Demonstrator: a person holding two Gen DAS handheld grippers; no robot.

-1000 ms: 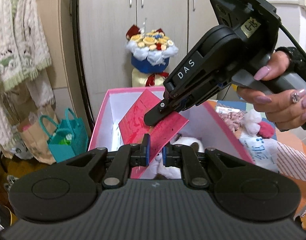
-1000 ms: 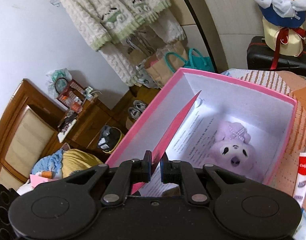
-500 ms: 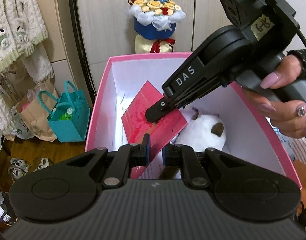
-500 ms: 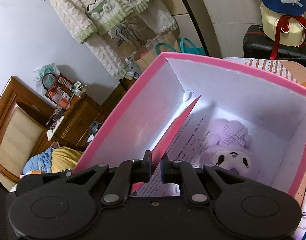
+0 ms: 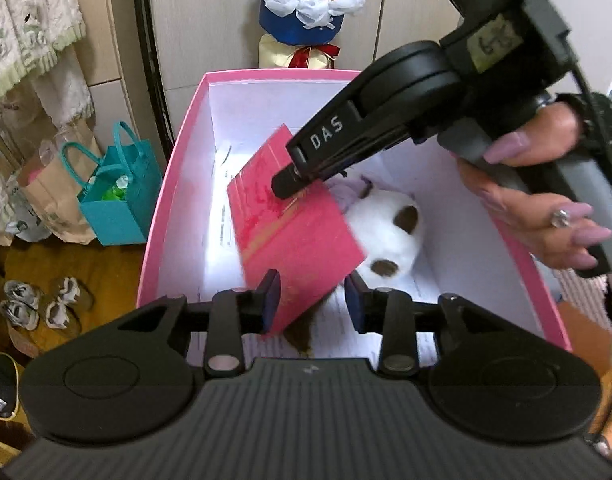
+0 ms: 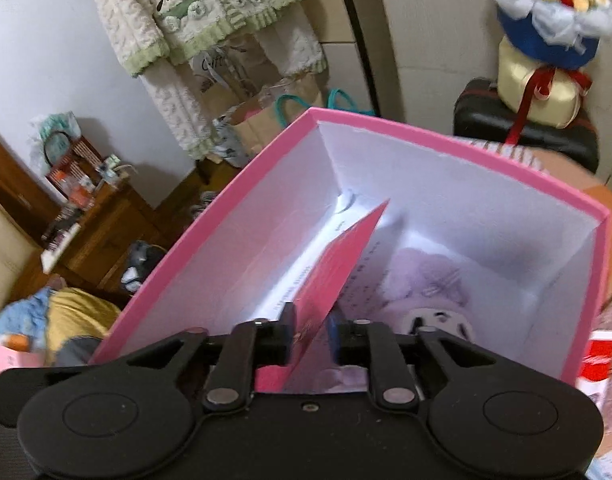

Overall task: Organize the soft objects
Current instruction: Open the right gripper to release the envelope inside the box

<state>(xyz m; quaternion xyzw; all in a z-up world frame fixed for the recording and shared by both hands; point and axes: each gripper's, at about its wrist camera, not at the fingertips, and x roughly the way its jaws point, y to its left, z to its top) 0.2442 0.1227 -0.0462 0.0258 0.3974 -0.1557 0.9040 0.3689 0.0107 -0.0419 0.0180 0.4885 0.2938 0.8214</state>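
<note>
A pink box with white inner walls [image 5: 173, 184] [image 6: 241, 184] stands open below both grippers. A red card [image 5: 289, 236] [image 6: 338, 256] hangs tilted inside it. My left gripper [image 5: 312, 304] is open, its fingers apart on either side of the card's lower corner. My right gripper [image 6: 310, 338] has opened slightly around the card's other end; in the left wrist view its fingers [image 5: 289, 180] lie over the card's top edge. A white plush with brown patches [image 5: 390, 232] and a lilac plush [image 6: 430, 296] lie on the printed paper at the box bottom.
A flower bouquet [image 5: 306, 4] [image 6: 546, 12] stands behind the box on a dark case [image 6: 526, 136]. A teal gift bag [image 5: 117, 196] and a brown paper bag [image 5: 53, 196] sit on the floor to the left, beside shoes [image 5: 37, 300]. Knitted clothes [image 6: 193, 20] hang on the wall.
Both grippers have moved down over the box with the card. My left gripper's fingers have opened off the card, and my right gripper's fingers have parted slightly.
</note>
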